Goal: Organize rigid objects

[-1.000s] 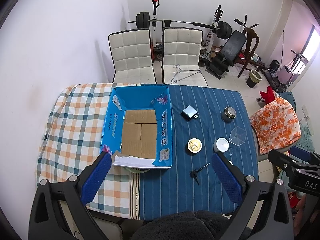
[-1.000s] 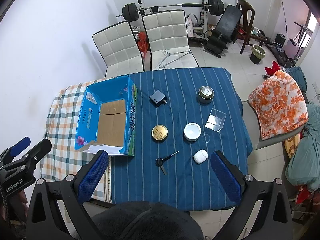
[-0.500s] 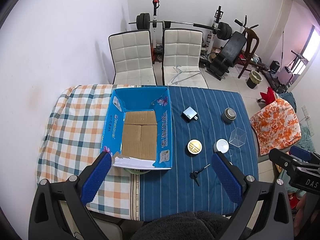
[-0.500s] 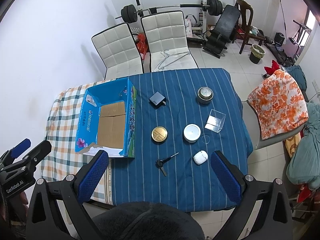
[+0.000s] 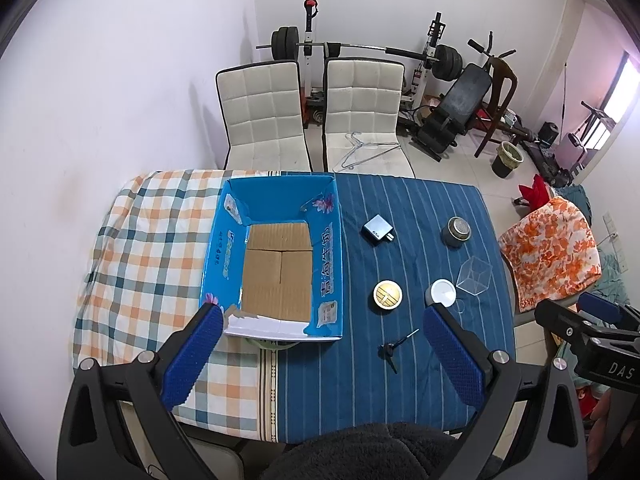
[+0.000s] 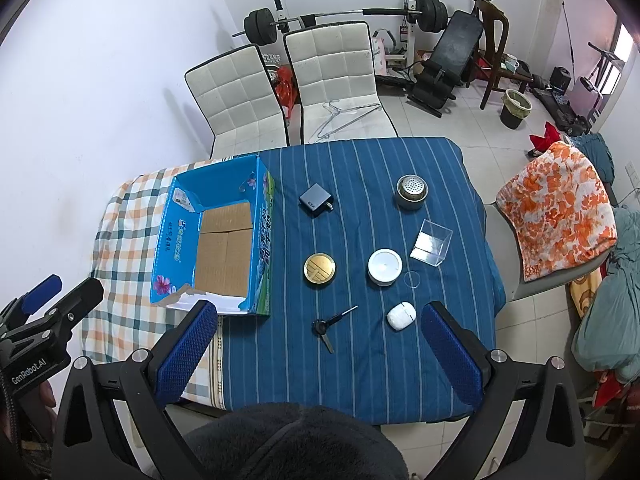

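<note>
An open blue cardboard box point(image 5: 332, 256) point(image 6: 262, 240) lies on the table, empty. On the blue striped cloth to its right lie a grey charger point(image 5: 378, 229) point(image 6: 316, 200), a metal strainer cup point(image 5: 457, 231) point(image 6: 412, 192), a gold round tin point(image 5: 387, 297) point(image 6: 320, 269), a white round jar point(image 5: 441, 293) point(image 6: 384, 267), a clear plastic cube point(image 5: 474, 274) point(image 6: 431, 242), a black key point(image 5: 394, 349) point(image 6: 330, 324) and a white earbud case point(image 6: 401, 315). My left gripper point(image 5: 320, 344) and right gripper point(image 6: 318, 344) are both open, empty, high above the table's near edge.
A checked cloth point(image 5: 152, 256) covers the table's left part. Two white chairs point(image 5: 312, 120) stand behind the table, one with wire hangers point(image 5: 360, 148). A chair with an orange floral cover point(image 6: 556, 216) stands at the right. Weight equipment point(image 6: 440, 40) lines the back wall.
Both views have shifted only slightly; the objects on the table have not moved and both grippers stay open.
</note>
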`<action>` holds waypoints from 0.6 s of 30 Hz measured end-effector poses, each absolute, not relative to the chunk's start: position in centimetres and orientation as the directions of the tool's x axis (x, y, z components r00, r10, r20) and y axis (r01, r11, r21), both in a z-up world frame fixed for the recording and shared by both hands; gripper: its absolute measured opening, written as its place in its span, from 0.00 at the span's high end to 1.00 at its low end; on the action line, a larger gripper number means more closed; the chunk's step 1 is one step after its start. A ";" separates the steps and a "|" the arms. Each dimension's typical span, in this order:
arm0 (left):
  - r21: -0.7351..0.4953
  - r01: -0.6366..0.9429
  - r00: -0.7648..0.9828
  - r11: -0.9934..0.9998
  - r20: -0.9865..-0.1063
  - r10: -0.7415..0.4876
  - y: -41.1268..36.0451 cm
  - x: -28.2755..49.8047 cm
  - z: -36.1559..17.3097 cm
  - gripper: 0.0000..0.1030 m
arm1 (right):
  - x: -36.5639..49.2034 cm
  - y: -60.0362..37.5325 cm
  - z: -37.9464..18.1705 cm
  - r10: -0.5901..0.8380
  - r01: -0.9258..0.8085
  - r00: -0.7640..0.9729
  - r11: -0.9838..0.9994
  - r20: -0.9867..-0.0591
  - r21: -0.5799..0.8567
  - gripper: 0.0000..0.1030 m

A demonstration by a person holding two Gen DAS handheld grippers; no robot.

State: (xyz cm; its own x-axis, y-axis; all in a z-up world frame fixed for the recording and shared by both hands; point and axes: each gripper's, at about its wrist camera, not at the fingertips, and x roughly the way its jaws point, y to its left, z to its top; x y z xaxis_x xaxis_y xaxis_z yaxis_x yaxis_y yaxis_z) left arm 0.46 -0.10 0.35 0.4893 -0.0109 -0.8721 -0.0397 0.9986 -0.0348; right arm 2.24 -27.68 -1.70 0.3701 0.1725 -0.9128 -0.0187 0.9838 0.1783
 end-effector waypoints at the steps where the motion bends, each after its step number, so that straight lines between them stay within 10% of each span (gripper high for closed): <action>1: -0.035 -0.041 0.489 0.999 -0.872 -0.010 -0.2 0.4 0.4 0.00 | 2.3 -27.7 -1.7 0.174 -0.019 0.370 0.983 -0.913 0.180 0.00; 18: -0.025 -0.038 0.510 0.999 -0.860 -0.003 -0.2 0.6 1.1 0.00 | 2.8 -26.6 -1.5 0.169 -0.023 0.379 0.985 -0.910 0.173 0.00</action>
